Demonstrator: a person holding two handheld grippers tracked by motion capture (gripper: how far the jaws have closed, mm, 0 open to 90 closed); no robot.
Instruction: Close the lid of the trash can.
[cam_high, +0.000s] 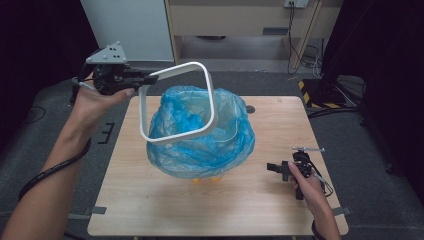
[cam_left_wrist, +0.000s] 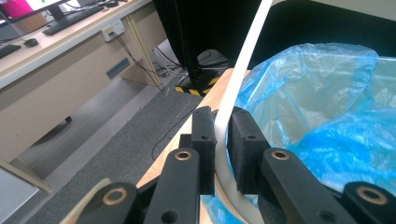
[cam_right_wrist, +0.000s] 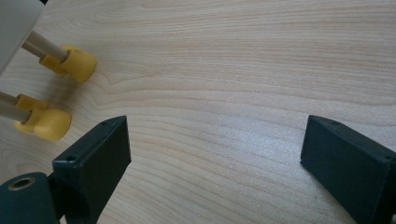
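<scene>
Our left gripper (cam_high: 150, 78) clamps the white square plastic ring (cam_high: 212, 102), holding it tilted above the bin lined with a blue plastic bag (cam_high: 200, 145) on the wooden table (cam_high: 150, 200). Our right gripper (cam_right_wrist: 215, 154) rests with jaws apart on the table beside the bin's yellow feet (cam_right_wrist: 77, 60).

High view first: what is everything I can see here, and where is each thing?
Frame ring: one, white, lifted tilted above the bin, clamped at a corner by the left tongs.
Bag: one, blue plastic, lining the bin at table centre.
Bin feet: two in the right gripper view, yellow, on the table.
Table: one, light wood.
Floor: grey carpet around the table.
Left tongs: black, shut on the ring.
Right tongs: black, open, low over bare table.
</scene>
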